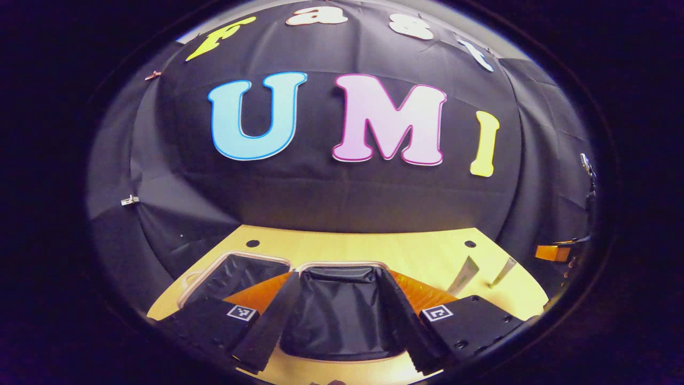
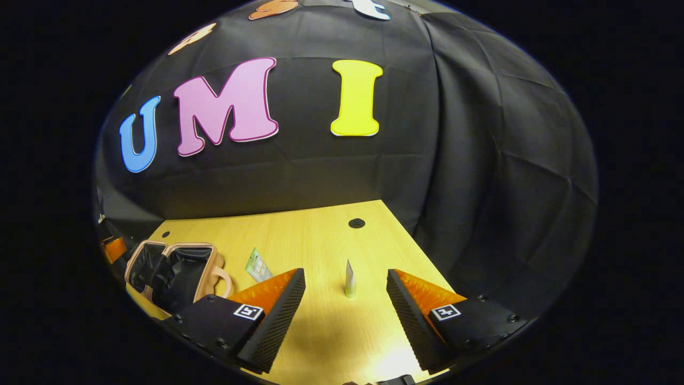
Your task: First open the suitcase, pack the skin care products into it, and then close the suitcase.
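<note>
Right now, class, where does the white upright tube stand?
In the right gripper view, the white tube stands upright on the wooden table, ahead of the open right claw, with the green tube and open suitcase to its left.

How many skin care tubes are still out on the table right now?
2. One tube stands upright between the right gripper's open fingers. The green-printed tube stands nearer the open suitcase. Its lining may hide others.
</note>
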`<state>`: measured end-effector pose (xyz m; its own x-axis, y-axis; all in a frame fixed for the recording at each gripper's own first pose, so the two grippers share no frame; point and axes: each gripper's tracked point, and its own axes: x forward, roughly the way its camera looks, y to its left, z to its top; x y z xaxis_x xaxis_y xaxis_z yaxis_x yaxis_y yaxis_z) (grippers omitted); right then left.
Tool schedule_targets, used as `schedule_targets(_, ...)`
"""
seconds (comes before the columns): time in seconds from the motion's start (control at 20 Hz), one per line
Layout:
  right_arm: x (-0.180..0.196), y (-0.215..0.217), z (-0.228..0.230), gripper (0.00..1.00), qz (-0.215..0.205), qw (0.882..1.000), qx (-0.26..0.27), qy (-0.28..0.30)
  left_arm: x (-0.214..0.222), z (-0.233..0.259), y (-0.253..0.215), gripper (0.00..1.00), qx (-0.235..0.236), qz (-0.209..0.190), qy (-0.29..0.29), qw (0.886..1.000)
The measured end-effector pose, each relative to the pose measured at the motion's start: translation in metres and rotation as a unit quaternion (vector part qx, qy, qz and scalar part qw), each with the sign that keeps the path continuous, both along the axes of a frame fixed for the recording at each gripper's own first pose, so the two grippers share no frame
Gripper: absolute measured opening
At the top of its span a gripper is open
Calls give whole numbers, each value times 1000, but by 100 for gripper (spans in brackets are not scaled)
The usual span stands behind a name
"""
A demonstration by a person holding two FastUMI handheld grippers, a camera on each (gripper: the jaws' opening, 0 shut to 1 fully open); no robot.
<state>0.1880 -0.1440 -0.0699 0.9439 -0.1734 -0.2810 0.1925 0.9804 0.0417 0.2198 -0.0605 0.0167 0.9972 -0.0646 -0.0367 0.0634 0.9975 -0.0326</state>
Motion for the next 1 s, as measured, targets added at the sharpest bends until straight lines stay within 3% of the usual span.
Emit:
schedule_targets(0.25,23,-14,-30,98,26,999,13,26,16,-50,-133,96,3,-91,38,995)
schedule_targets(0.5,37,-26,-62,99,54,997,21,51,52,-105,-215,96,28,-138,69,988)
schedule_targets(0.65,48,-33,-89,99,62,996,22,65,87,-137,-243,96,34,-148,91,984)
schedule_targets(0.9,76,-38,-125,99,61,993,53,90,146,-181,-254,96,48,-122,137,982)
schedule_targets(0.95,85,-37,-130,99,63,992,65,89,151,-185,-256,94,42,-124,147,980)
schedule_targets(1.0,90,-36,-136,93,65,991,75,93,155,-188,-257,87,39,-121,156,979)
